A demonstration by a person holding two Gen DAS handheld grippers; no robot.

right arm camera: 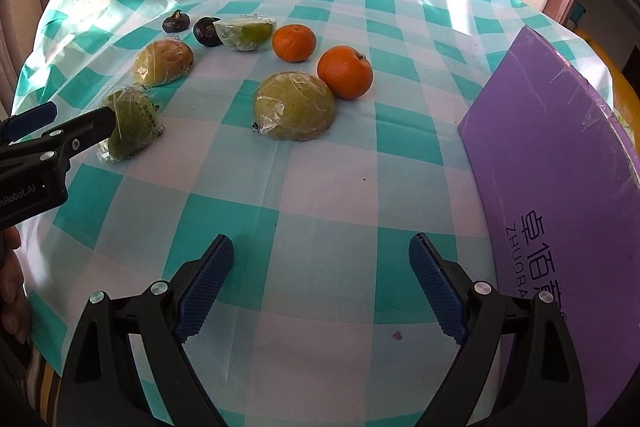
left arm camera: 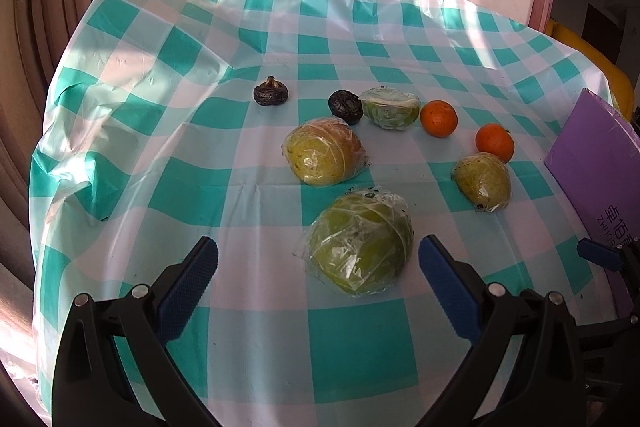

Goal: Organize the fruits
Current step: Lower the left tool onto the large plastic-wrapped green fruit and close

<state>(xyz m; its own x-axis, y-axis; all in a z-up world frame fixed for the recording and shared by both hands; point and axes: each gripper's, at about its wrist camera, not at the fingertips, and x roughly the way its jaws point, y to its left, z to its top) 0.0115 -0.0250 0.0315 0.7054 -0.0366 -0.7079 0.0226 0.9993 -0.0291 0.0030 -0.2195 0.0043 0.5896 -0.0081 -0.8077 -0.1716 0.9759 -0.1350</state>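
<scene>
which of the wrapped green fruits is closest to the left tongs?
The big wrapped green fruit, directly ahead of the open left tongs, between the tips. The other three wrapped ones lie farther back, toward the oranges and dark fruits.

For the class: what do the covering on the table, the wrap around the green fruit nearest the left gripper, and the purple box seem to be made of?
Teal-and-white checked tablecloth: likely thin plastic sheet, glossy, holding sharp creases. Clear wrap on the green fruit: plastic film, crinkled with bright glints. Flat purple box: probably printed cardboard, smooth and slightly shiny.
</scene>
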